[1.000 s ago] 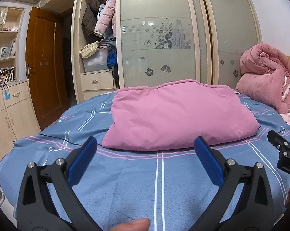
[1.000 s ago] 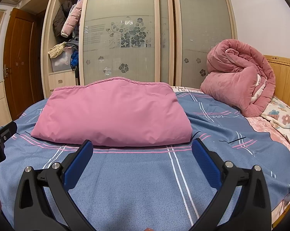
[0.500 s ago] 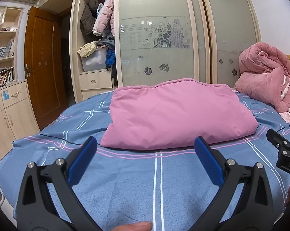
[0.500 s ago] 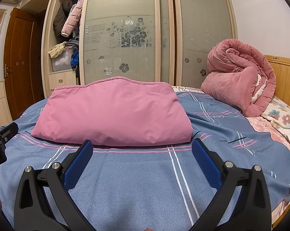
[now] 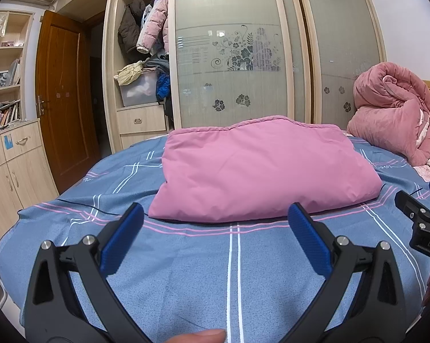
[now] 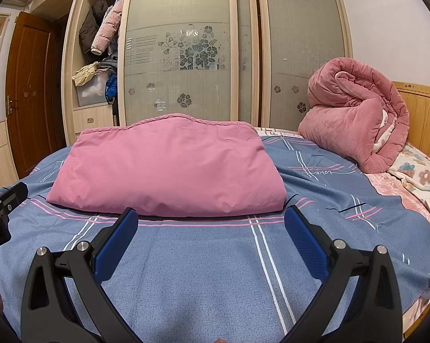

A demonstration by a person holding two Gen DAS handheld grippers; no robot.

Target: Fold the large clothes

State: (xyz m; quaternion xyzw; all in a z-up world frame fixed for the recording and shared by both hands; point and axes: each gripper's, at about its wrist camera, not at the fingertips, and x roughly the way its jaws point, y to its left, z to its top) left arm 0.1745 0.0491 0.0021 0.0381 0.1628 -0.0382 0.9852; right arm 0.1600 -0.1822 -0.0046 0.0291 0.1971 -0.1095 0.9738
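Left gripper (image 5: 215, 223) jaws wide apart, nothing between them, hovering over the blue striped bedsheet (image 5: 186, 280). Right gripper (image 6: 210, 225) the same: jaws spread, empty, above the sheet. Each gripper's tip shows at the edge of the other's view, so they sit side by side, near each other.

Just ahead of both sets of jaws lies the pink garment (image 5: 260, 174), a padded piece already in a thick rectangular bundle, its near folded edge lying on the sheet just beyond the jaw tips. Neither gripper touches it. In the right wrist view the pink garment (image 6: 169, 168) sits ahead and slightly left of the jaws; its right near corner is closest to the right jaw.

Judgement: folding looks nearly or fully done. The step in hand is either a last fold or a tidy-up. To do it well: go in low, bite the near corners with both grippers at once, catch all layers, lift evenly, lay over squarely, and press out the puff.

Further out: rolled pink quilt (image 6: 355, 117) ahead to the right by the headboard, well apart from the garment; wardrobe (image 5: 232, 57) behind with frosted sliding doors.
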